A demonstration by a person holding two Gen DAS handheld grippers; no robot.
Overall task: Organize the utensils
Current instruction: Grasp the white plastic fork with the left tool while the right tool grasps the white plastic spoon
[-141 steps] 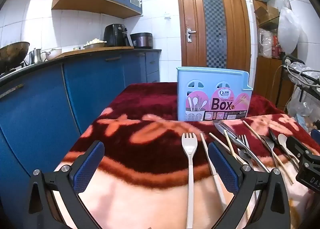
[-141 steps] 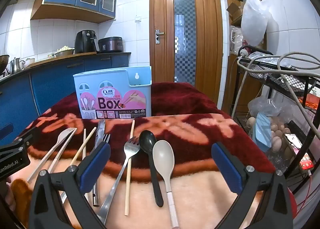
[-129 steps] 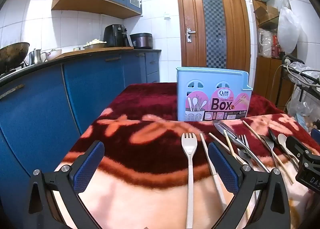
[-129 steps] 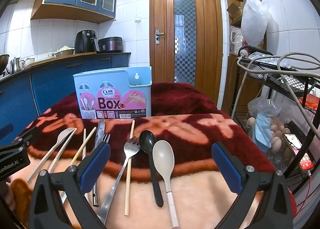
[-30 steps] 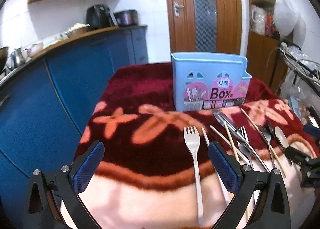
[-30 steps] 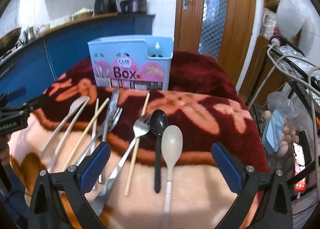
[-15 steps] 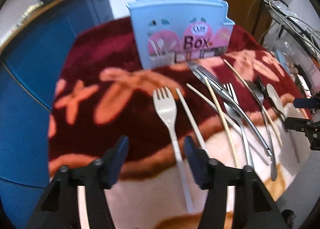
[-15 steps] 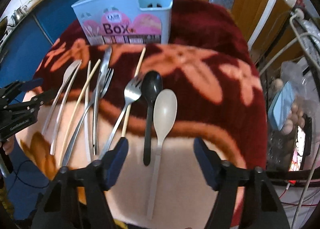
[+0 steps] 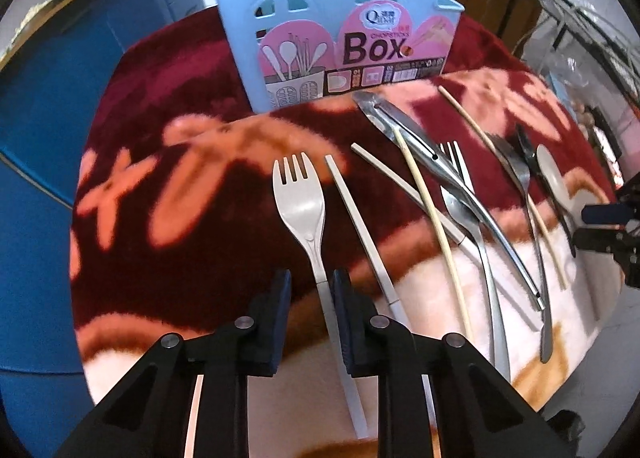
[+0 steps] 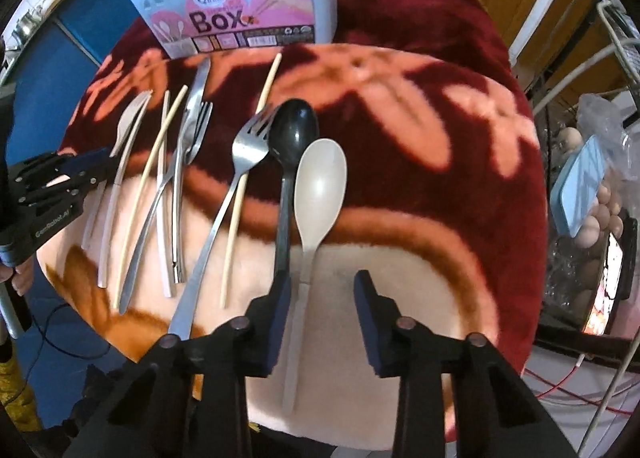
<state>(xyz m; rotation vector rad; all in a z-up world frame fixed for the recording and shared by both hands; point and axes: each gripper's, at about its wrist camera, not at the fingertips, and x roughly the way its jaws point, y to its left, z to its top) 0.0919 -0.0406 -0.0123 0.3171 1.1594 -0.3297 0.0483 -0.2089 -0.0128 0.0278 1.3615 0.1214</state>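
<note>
A light blue utensil box [image 9: 336,34] [image 10: 240,10] stands at the far side of the red flowered blanket. Several utensils lie in a row before it. My left gripper [image 9: 310,286] is narrowly open over the handle of the beige fork [image 9: 300,202], jaws on either side, not clamped. My right gripper [image 10: 320,294] is partly open over the handle of the beige spoon [image 10: 318,194], which lies beside the black spoon [image 10: 292,142]. Steel forks [image 10: 244,162], steel tongs [image 9: 432,162] and chopsticks [image 9: 432,214] lie between.
The blanket-covered table [image 9: 180,194] ends close below both grippers. Blue cabinets [image 9: 52,70] stand to the left. A wire rack with eggs and a blue case [image 10: 580,186] stands to the right. The left gripper also shows in the right wrist view [image 10: 60,178].
Both grippers have tilted down and moved in over the table, and their jaws have narrowed from wide open. The left now straddles the beige fork's handle, the right the beige spoon's handle.
</note>
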